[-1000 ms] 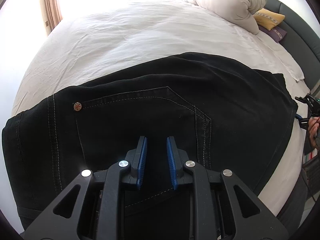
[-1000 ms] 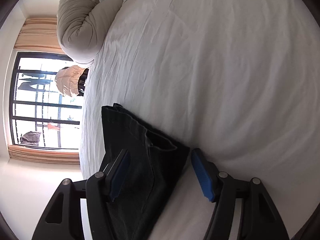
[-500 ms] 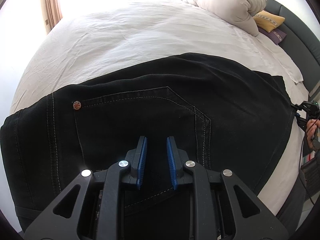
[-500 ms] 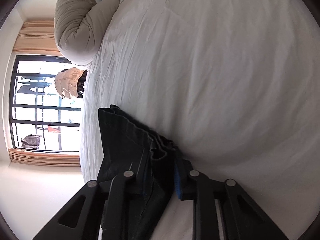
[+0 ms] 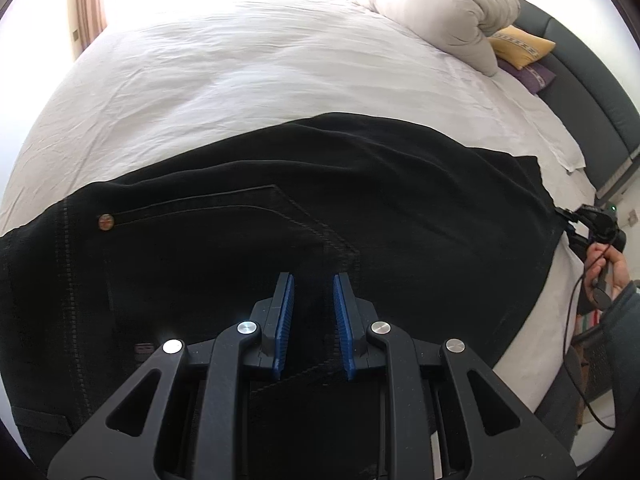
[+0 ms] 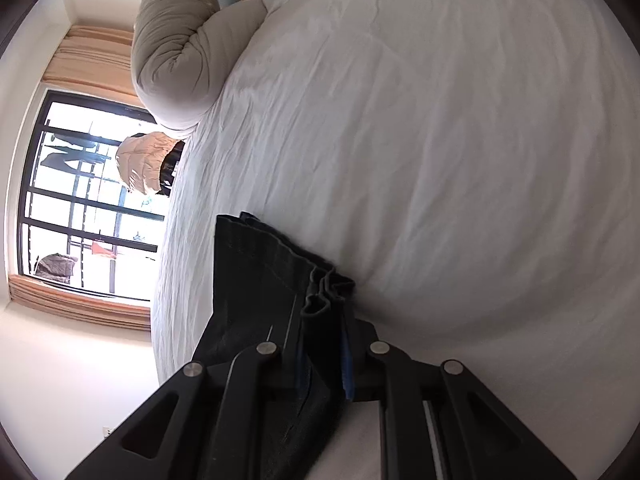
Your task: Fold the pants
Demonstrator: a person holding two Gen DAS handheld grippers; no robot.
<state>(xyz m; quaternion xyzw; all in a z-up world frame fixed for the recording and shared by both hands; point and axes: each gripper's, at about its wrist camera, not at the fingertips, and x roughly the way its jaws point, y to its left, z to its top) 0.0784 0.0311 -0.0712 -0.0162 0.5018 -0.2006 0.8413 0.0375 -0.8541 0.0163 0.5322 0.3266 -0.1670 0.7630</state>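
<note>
1. The black pants [image 5: 360, 216] lie spread across the white bed [image 5: 248, 80], filling the middle and lower left of the left wrist view, with a back pocket and a copper rivet [image 5: 106, 222] at left centre.
2. The left gripper [image 5: 313, 308] sits low in the centre of that view, right over the pants beside the pocket seam; its blue-padded fingers [image 5: 285, 320] stand a narrow gap apart, with dark cloth showing between them. Whether they pinch any of it cannot be told.
3. At the right edge of the same view, the right gripper [image 5: 570, 224] meets the far end of the pants, held by a hand [image 5: 610, 268].
4. In the right wrist view, the right gripper [image 6: 324, 344] is clamped on the bunched hem of the pants [image 6: 260, 280] at lower centre, the fabric folded in ridges between the pads.
5. A rolled grey duvet [image 6: 180, 48] lies in the upper left of that view, with a window [image 6: 80, 200] at the left edge.
6. A yellow pillow [image 5: 522, 46] rests at the upper right of the left wrist view.
</note>
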